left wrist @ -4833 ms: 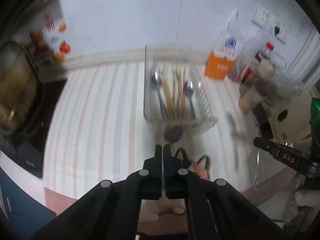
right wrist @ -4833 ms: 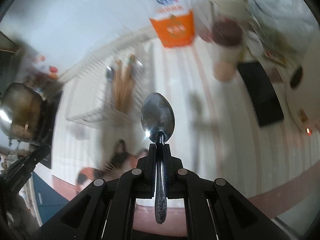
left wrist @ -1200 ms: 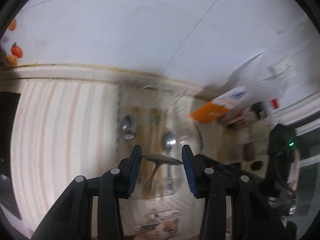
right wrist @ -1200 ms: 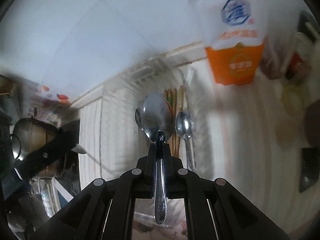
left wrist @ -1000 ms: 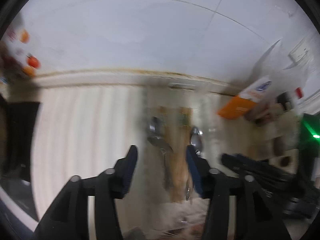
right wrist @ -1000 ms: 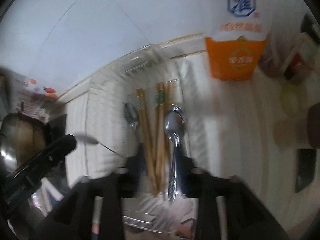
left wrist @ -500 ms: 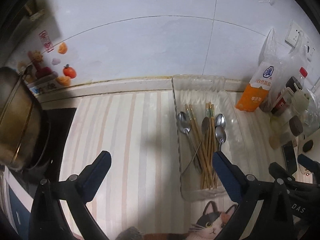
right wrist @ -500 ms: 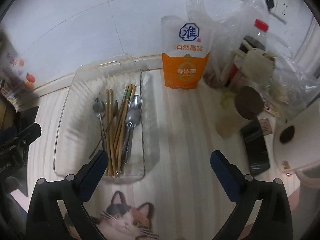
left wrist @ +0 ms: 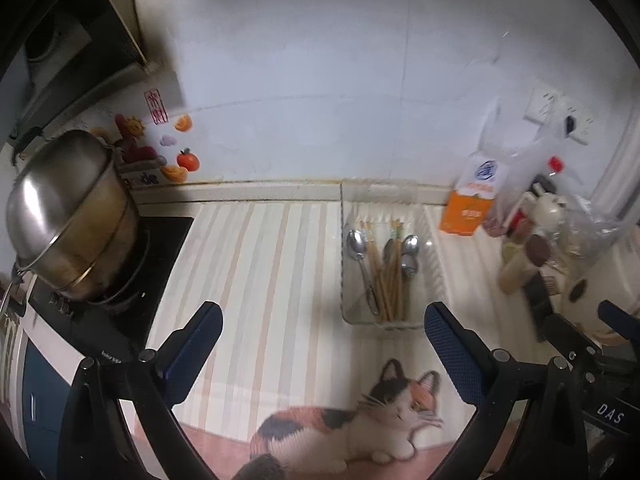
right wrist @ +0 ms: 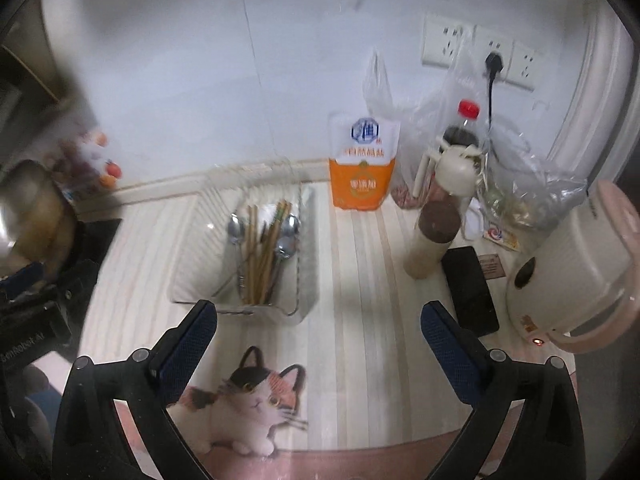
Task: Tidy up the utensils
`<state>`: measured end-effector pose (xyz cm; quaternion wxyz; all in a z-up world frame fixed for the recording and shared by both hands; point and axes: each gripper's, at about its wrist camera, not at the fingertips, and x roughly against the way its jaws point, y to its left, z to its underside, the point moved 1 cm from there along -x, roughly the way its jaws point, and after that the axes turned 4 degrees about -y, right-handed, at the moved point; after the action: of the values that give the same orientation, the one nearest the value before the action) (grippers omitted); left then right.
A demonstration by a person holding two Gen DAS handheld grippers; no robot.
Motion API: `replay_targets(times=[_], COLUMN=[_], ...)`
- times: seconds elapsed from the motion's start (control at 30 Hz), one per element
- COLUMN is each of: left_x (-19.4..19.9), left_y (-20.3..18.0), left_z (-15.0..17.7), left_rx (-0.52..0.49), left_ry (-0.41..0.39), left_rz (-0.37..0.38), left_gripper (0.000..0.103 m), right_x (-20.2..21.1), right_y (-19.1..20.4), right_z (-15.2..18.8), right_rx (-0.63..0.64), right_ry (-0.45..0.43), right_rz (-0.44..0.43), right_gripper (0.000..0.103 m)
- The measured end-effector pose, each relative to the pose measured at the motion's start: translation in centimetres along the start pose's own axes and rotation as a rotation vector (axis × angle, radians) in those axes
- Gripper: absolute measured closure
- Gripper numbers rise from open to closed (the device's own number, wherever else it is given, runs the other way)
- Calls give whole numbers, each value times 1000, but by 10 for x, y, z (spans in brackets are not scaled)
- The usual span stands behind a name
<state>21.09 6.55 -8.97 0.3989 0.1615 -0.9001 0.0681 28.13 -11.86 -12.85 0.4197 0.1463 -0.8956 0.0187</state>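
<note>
Four spoons, one tray

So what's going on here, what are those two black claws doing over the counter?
A person holds two grippers over a kitchen counter, tidying utensils. The spoons and chopsticks lie together in the clear plastic tray. The left gripper and the right gripper are both wide open with nothing between their jaws, having just opened, and they hover short of the tray.

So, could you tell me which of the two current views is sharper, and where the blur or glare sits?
Left wrist view: mostly sharp; glare on the steel pot, dark corners, walls bowed by the fisheye. Right wrist view: sharp around the utensil tray, but the left edge with the pot is smeared.
</note>
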Motion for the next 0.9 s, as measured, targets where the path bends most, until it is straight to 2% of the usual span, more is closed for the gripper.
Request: replay_targets(times=[0.1, 0.37, 0.6, 0.73, 0.9], left_x=[40, 112, 146, 161, 172], left_y=[1, 10, 16, 23, 31], left_z=[2, 12, 17, 18, 22], left_rx=[13, 25, 24, 20, 17], left_ry=[-21, -59, -72, -76, -92], left_rz=[29, 96, 161, 199, 207], left_gripper=[0, 0, 0, 0, 0], right_x=[36, 118, 172, 185, 199], right_y=[-2, -2, 7, 13, 22], right_z=[1, 8, 15, 18, 19], right_rx=[-5, -2, 21, 23, 22], right_ry=[-33, -96, -125, -128, -138], right_rz=[-45, -138, -179, -190, -208], right_gripper=[0, 0, 0, 0, 0])
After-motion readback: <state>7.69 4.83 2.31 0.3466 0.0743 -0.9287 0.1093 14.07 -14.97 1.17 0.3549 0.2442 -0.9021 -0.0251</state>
